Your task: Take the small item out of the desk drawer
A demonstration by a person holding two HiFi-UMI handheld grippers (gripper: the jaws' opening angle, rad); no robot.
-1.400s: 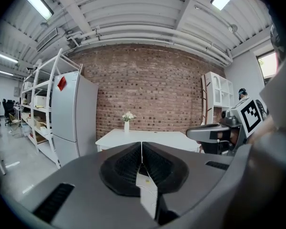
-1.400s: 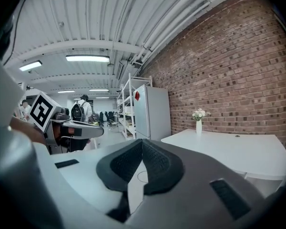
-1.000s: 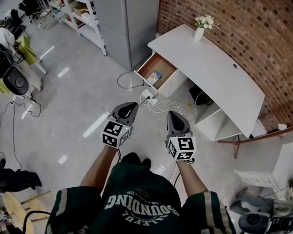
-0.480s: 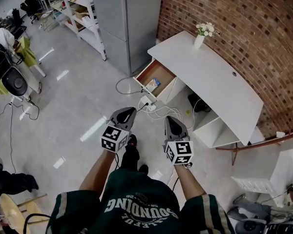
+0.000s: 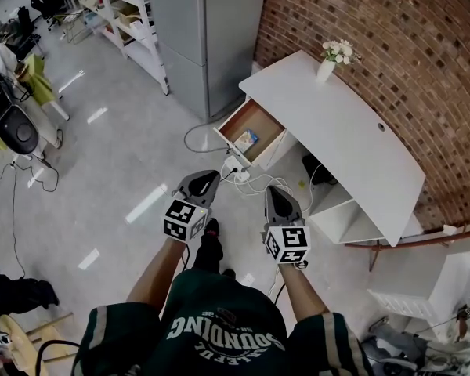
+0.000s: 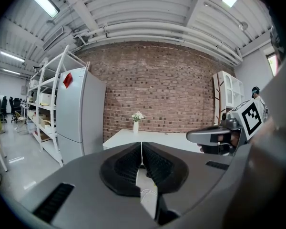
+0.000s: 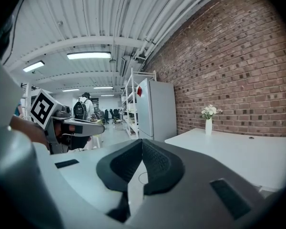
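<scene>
At the lower middle of the head view, your left gripper [image 5: 207,176] and right gripper [image 5: 274,191] sit side by side, a gap between them, both aimed toward the upper right of the frame. Each gripper view shows its jaws pressed together with nothing between them. Just past the tips, a power strip [image 5: 236,168] lies on the floor, with white cables [image 5: 260,180] trailing toward the desk [image 5: 337,131]. Above that, near the frame's centre, the drawer [image 5: 256,118] stands pulled out from the desk's left end. The small item [image 5: 246,139] lies inside it, toward the drawer's front, well apart from both grippers. A vase [image 5: 326,69] of flowers stands on the desk's far corner, close to the brick wall [image 5: 399,45]. A grey cabinet [image 5: 196,30] stands left of the desk, at top centre.
</scene>
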